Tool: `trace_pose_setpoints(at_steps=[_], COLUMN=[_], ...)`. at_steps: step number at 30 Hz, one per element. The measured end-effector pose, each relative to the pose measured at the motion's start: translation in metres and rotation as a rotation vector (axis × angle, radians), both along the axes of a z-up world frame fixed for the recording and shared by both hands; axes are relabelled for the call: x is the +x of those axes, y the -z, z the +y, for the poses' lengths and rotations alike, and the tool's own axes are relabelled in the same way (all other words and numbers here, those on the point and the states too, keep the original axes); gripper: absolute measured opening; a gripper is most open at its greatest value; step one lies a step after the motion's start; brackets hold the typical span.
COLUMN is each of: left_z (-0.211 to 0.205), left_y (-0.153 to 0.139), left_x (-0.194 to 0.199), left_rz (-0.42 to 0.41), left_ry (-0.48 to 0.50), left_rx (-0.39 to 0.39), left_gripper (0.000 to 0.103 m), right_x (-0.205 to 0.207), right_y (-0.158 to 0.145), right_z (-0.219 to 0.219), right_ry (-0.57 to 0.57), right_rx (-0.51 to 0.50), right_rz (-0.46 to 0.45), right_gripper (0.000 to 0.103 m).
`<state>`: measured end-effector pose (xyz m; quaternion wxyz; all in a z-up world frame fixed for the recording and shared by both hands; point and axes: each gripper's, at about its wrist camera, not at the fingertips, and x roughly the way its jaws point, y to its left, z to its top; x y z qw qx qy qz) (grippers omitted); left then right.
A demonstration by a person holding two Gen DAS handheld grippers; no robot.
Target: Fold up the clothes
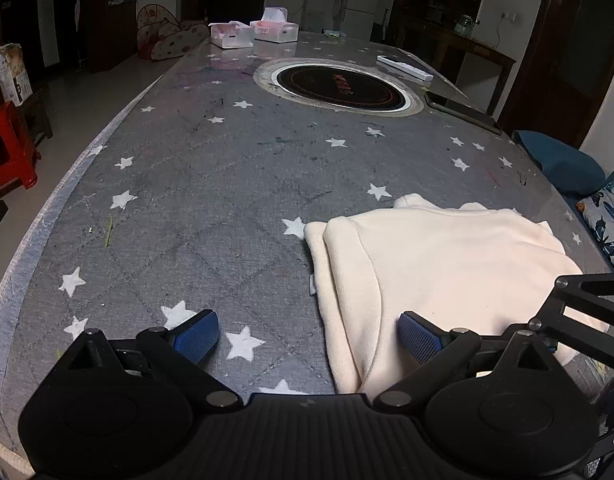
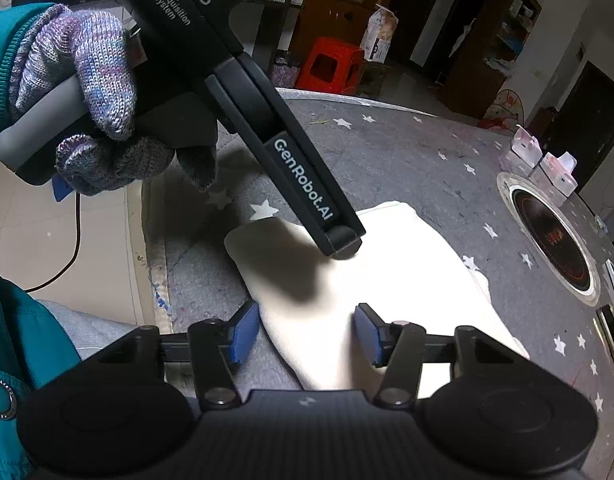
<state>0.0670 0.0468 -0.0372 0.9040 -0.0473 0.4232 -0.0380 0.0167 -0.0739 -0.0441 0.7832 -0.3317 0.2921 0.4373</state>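
Note:
A cream garment (image 1: 439, 264) lies folded on the grey star-patterned tablecloth (image 1: 211, 208), near the front right of the table. My left gripper (image 1: 307, 336) is open wide just above the cloth, and the garment's left edge lies between its blue pads without touching them. In the right wrist view the same garment (image 2: 407, 280) has its near corner between the blue pads of my right gripper (image 2: 307, 332). That gripper is open about halfway, with gaps showing at both pads. A knit-gloved hand (image 2: 91, 80) holds the left tool over the garment's far side.
A round black hob (image 1: 339, 86) is set into the table's middle. Two tissue boxes (image 1: 253, 32) stand at the far end, and a white strip (image 1: 405, 68) lies beside the hob. A red stool (image 1: 7, 148) stands on the floor left, and blue cushions (image 1: 559, 164) lie right.

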Motion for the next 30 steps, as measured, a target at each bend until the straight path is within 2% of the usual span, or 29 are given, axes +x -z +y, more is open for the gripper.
trace_pose_setpoints(at_steps=[4,8,16,21,27,30], left_z=[0.002,0.009,0.036,0.047,0.049,0.045], left_y=[0.000,0.000,-0.001,0.005,0.012,0.013], left_x=[0.001,0.002,0.004,0.007,0.012,0.016], left_rz=[0.004,0.017,0.046,0.079,0.109,0.122], left_ry=[-0.006,-0.029,-0.126,-0.195,-0.226,-0.217], left_rx=[-0.013,-0.073,-0.356,-0.548,-0.691,-0.715], left_gripper=[0.099,0.099,0.099,0.100,0.101,0.099], right_x=[0.002,0.003,0.020,0.028,0.029,0.029], right_y=[0.000,-0.002,-0.017,-0.029,-0.039,-0.041], right_z=[0.001,-0.001,-0.020,-0.035,-0.048,-0.050], right_ry=[0.008,0.021,0.098,0.137,0.160,0.160], right_rx=[0.003,0.020,0.148,0.235,0.293,0.311], right_rz=[0.008,0.022,0.122,0.164,0.173,0.178], right_gripper=[0.040,0.030,0.011,0.008,0.006,0.006])
